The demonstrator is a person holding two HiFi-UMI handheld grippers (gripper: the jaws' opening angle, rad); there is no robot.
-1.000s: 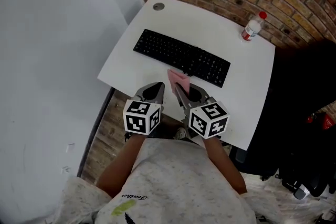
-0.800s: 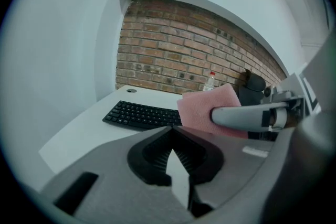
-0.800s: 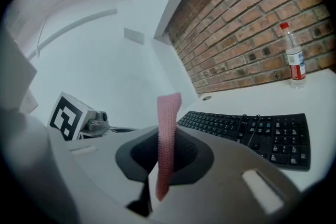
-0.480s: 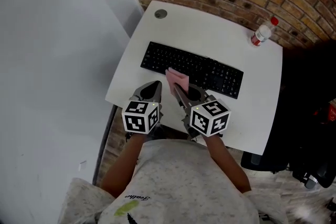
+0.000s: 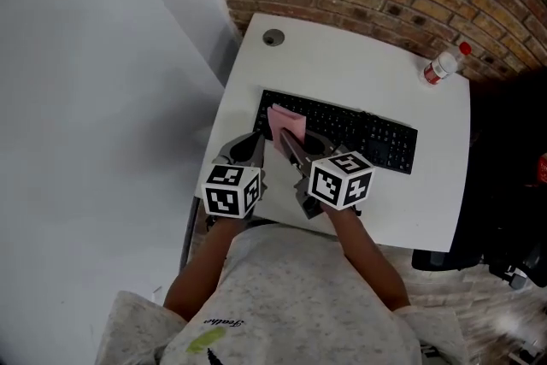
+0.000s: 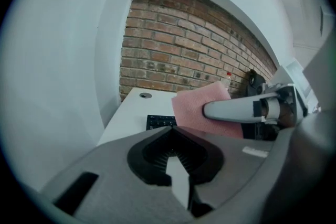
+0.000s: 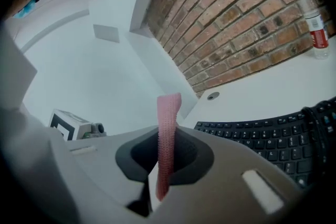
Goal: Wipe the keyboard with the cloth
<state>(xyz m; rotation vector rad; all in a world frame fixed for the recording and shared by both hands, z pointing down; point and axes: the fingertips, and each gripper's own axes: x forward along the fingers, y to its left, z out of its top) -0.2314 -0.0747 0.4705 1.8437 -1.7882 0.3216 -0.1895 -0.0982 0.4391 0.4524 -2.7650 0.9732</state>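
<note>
cloth point(image 5: 286, 122) was held over keyboard point(image 5: 359, 132) in right claw point(image 5: 289, 148) | left claw point(image 5: 252, 148) closed, empty | wipe not started yet | next: prob needed pressing down, dragging across keys

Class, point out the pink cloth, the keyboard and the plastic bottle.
pink cloth point(image 5: 286, 120): head view, middle of its upper face.
keyboard point(image 5: 369, 137): head view, keys right of centre.
plastic bottle point(image 5: 442, 67): head view, middle of its body.

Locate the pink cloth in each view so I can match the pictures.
Head view: pink cloth at centre, overlapping the keyboard's left end, pinched by the right gripper.
Left gripper view: cloth right of centre, broad face showing.
Right gripper view: cloth at centre, edge-on, upright between the jaws.
Shared landmark: round desk grommet beyond the keyboard's left end.
</note>
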